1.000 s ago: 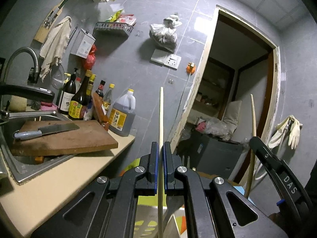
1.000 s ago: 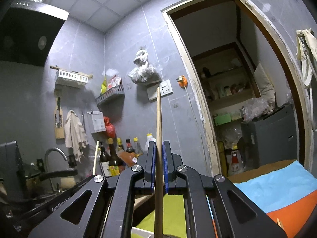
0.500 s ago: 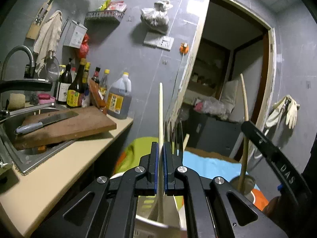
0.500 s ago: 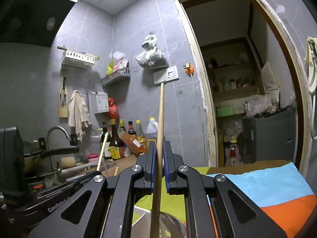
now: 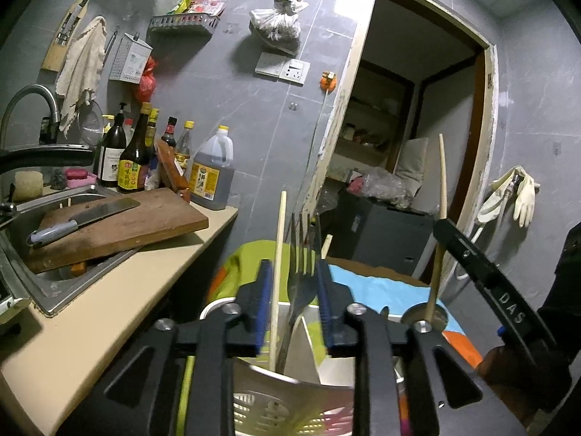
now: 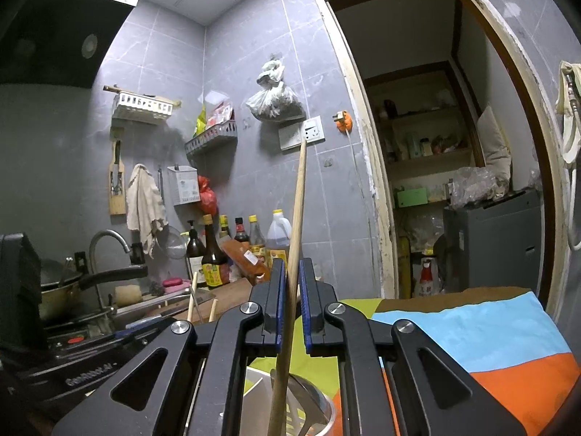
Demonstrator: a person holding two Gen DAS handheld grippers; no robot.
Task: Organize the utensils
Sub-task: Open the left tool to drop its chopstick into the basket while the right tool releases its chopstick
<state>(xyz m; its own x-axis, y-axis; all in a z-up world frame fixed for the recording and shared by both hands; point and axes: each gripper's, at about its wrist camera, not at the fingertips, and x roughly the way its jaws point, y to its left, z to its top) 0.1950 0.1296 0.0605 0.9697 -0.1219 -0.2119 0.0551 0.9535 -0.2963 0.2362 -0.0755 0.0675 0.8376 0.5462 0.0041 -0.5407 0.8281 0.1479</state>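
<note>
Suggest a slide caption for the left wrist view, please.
Open left gripper over a utensil holder, a chopstick and fork standing between its jaws.

Cleaver [image 5: 81, 216] on cutting board [image 5: 120, 229] (over the sink [image 5: 54, 283]), sauce bottles [image 5: 134, 156] behind

Domestic kitchen, small, grey-tiled walls. Left: steel sink [image 5: 54, 283] with curved faucet [image 5: 31, 109]; wooden cutting board [image 5: 120, 229] bearing a cleaver [image 5: 83, 216]; sauce and oil bottles [image 5: 134, 152] at the far wall. Wall-hung: towel [image 5: 81, 69], wire racks [image 5: 185, 23], knife holder [image 6: 116, 178]. Range hood [image 6: 54, 36] top left; wok [image 6: 58, 290] beneath. Right: doorway [image 5: 410, 138] to a pantry with shelves [image 6: 428, 145].
</note>
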